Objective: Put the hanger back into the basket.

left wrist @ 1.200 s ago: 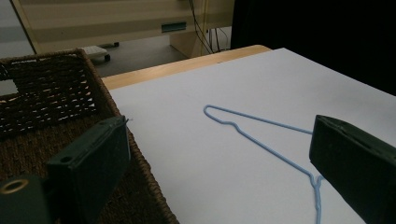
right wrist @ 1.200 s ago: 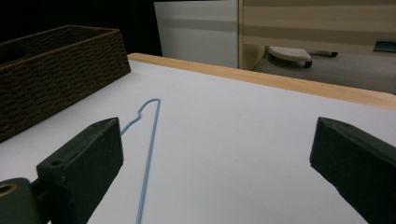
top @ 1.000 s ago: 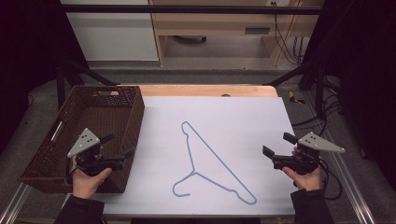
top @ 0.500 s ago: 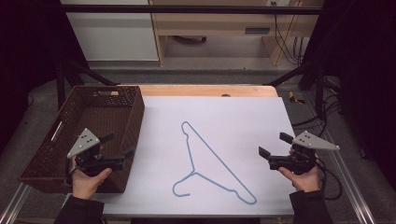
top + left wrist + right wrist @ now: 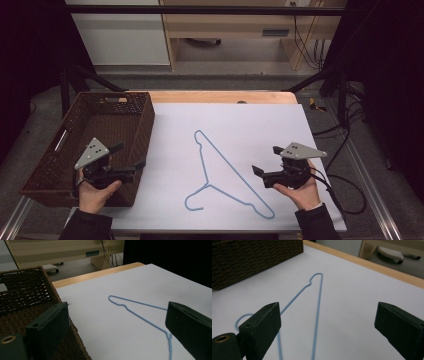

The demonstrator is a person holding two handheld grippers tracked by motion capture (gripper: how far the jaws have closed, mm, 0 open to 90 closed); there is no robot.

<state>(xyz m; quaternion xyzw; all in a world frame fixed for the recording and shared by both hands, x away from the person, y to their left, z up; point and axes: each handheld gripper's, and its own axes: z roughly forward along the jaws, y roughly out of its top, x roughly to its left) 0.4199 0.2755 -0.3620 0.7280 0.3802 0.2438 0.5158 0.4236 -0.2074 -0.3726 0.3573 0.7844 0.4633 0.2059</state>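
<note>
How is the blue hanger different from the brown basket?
The blue wire hanger is thin and flat, lying on the white sheet; the brown wicker basket is tall and deep with woven walls. The hanger lies in the middle between both grippers; the basket sits at the table's left edge, with the left gripper over it. The right gripper is nearer the hanger. Both rest untouched, and both grippers are open.
</note>
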